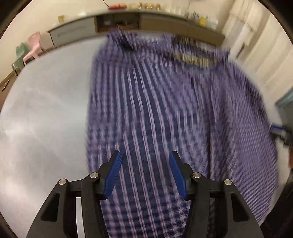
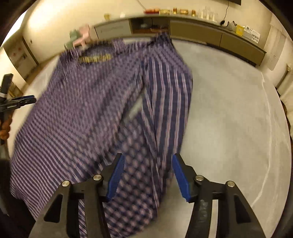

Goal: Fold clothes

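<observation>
Both claws part-open, gripping nothing | left claw (image 1: 144,157) | right claw (image 2: 148,159) | purple plaid shirt (image 1: 164,109) blurred

A garment (image 1: 164,109) is showing a check of navy blue, purple and pale pink, blurring into stripes, with a tan label near its collar. It is lying on a pale grey desk (image 1: 45,109). The tongs (image 1: 145,174) are showing black arms and bright blue ribbed pads (image 1: 113,174). Two small chairs, pink (image 1: 34,45) and mint green (image 1: 19,55), are standing behind.

Checked shirt (image 1: 164,109) motion-blurred, collar label (image 1: 194,58) unreadable, counter items (image 2: 175,11) indistinct
</observation>
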Demonstrator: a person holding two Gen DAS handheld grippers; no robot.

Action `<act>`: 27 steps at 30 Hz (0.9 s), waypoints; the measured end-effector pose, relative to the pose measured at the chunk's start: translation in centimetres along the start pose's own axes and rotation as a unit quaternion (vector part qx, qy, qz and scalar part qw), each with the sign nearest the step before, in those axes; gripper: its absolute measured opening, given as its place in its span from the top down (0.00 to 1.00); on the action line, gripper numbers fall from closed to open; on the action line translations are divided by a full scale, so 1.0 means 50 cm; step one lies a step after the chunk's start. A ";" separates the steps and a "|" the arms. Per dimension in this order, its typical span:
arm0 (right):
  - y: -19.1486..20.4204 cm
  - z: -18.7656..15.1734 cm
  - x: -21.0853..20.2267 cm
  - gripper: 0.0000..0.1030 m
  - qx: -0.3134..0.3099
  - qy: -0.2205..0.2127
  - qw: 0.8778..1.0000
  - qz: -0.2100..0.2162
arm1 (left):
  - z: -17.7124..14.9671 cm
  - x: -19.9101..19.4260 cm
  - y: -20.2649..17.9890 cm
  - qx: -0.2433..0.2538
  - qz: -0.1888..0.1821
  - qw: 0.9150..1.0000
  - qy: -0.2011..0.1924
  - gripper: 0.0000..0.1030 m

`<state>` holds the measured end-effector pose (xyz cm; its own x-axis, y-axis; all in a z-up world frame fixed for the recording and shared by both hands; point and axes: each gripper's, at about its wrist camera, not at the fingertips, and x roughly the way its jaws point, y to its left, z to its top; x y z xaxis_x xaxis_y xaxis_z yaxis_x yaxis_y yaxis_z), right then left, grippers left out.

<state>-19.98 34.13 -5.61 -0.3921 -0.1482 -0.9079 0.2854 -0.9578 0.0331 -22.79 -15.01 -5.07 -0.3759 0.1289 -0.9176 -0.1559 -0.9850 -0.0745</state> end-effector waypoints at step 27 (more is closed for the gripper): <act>0.348 -0.089 0.019 0.77 -0.104 -0.021 0.992 0.074 | -0.005 -0.024 0.216 -0.097 0.128 0.986 -0.046 0.47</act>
<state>-11.48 18.43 -7.75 -0.3665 -0.2975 -0.8816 0.5147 -0.8541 0.0742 -23.80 -25.82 -4.87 -0.4628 -0.1249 -0.8776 0.1289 -0.9890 0.0728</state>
